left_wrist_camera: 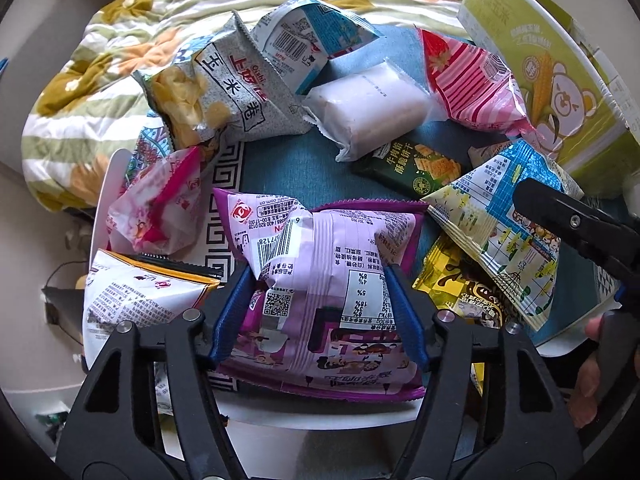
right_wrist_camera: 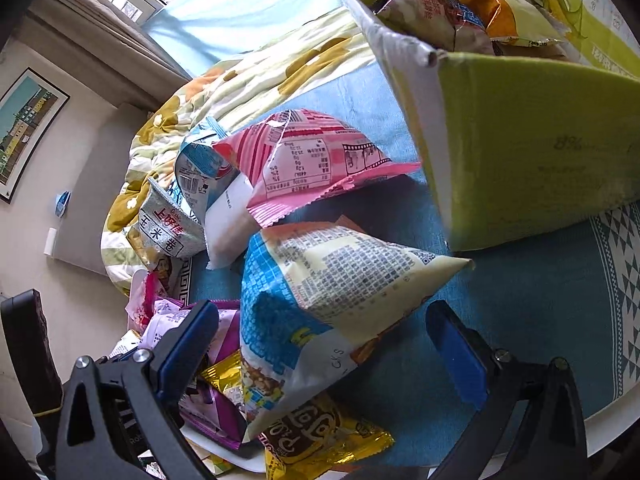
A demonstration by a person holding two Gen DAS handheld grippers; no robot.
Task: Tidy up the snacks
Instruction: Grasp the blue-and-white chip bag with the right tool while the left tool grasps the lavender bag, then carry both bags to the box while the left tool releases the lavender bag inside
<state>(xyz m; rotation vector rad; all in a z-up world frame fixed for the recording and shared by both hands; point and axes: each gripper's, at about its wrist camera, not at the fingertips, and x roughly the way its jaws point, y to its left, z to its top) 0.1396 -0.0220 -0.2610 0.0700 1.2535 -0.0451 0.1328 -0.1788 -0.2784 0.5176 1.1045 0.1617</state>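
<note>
The left gripper (left_wrist_camera: 318,312) pinches the purple snack bag (left_wrist_camera: 320,280), light, puffy, crinkly and likely slippery, best held at its gathered middle, while the right gripper (right_wrist_camera: 332,344) gapes around the blue-and-cream bag (right_wrist_camera: 320,292), the green box (right_wrist_camera: 520,140) at two o'clock beyond.

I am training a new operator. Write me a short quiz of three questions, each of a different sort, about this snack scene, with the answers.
1. True or false: the left gripper has its fingers on both sides of the purple snack bag.
2. Multiple choice: the right gripper is (A) shut on a bag, (B) open near the blue and cream bag, (C) inside the box.
3. Fill in: the green cardboard box already holds some ____.

Key: 1 true; 2 B; 3 snack packets.
</note>
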